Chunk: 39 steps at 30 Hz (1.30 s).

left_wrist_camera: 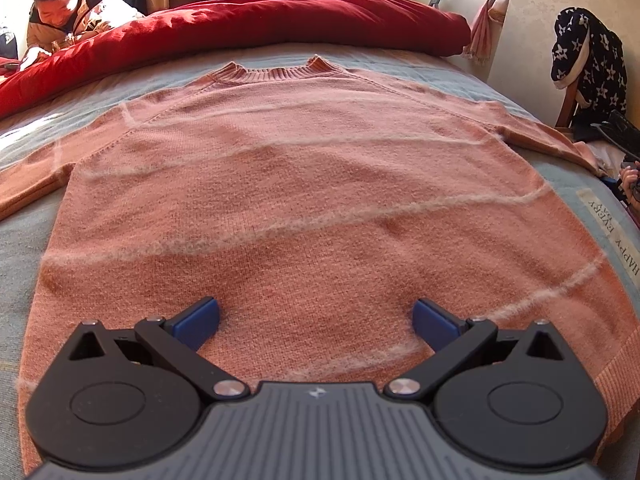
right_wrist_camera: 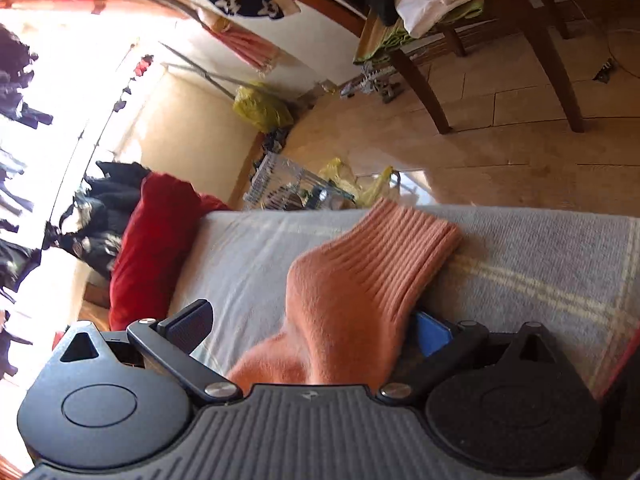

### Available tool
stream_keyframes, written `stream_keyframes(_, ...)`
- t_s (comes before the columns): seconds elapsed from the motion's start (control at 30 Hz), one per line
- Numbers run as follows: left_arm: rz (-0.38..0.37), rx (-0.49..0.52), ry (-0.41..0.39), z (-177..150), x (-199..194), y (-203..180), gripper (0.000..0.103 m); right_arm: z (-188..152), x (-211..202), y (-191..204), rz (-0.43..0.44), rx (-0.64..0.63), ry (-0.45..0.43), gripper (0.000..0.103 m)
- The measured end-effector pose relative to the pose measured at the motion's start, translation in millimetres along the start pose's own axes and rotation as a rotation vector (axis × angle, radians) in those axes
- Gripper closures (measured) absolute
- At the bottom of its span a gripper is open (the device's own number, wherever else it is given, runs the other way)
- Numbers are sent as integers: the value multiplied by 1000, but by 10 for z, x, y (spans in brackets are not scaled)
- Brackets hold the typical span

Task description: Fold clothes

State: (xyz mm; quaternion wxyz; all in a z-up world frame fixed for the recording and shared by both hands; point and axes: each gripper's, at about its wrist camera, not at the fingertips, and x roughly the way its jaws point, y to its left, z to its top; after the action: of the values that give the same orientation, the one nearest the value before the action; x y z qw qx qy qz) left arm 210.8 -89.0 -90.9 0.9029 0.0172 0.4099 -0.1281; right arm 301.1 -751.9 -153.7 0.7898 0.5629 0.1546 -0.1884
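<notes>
Sweater (left_wrist_camera: 304,184): one knitted pullover, salmon-pink with thin, fuzzy off-white stripes running slantwise across the body. Ribbed crew collar (left_wrist_camera: 276,74); ribbed hem band visible at the lower right. Lies spread flat and unfolded on the grey-blue bed cover (left_wrist_camera: 24,248), collar toward the far edge of the bed, hem toward the near edge. Both sleeves extend outward: the left one toward the bed's left edge, the right one toward its right edge. Ribbed cuff (right_wrist_camera: 384,252) of the right sleeve, seen in the right wrist view, is raised off the cover near the bed's edge, the knit bunched and bent behind it.
</notes>
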Motion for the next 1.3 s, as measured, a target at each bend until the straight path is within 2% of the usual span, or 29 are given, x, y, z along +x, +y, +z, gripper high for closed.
stream_keyframes(0.07,-2,-1,1,4,-1,5,1,48,-21,-56,40,49,-27,0)
stream_keyframes(0.23,-5,1,-1,6,1,14,1,99,-392,-80,257,84,-117,0)
stream_keyframes(0.3,-6,3,-2,3,0,14,1,139,-570,-37,297,65,-145,0)
stream_keyframes(0.33,-6,3,-3,1,-1,13,1,162,-657,3,290,42,-165,0)
stream_keyframes(0.4,-5,5,-5,-1,3,12,1,210,-802,143,216,-34,-210,0)
stream_keyframes(0.47,-2,7,-5,-2,8,4,1,232,-796,282,142,-112,-186,0)
stream_keyframes(0.53,3,9,-5,-2,13,-9,0,221,-693,394,95,-180,-123,0)
stream_keyframes(0.67,5,11,0,2,16,-16,0,37,-214,447,72,-227,81,0)
stream_keyframes(0.73,3,14,4,10,10,-11,0,-64,32,409,0,-261,165,0)
stream_keyframes(0.77,5,17,6,15,5,-7,1,-96,81,395,-41,-297,162,0)
stream_keyframes(0.87,33,38,1,43,-24,6,1,-108,14,409,-174,-392,74,1)
stream_keyframes(0.97,60,58,-7,90,-27,13,1,-102,-69,569,-347,-475,10,0)
stream_keyframes(1.0,67,64,-10,110,-21,14,1,-129,-74,639,-351,-504,26,0)
stream_keyframes(1.07,74,68,-16,139,-9,12,1,-269,-35,877,-306,-594,107,0)
stream_keyframes(1.2,74,73,-16,150,2,5,1,-829,162,1443,-297,-827,213,0)
stream_keyframes(1.3,76,82,-15,131,-16,3,1,-1279,392,1728,-285,-925,277,0)
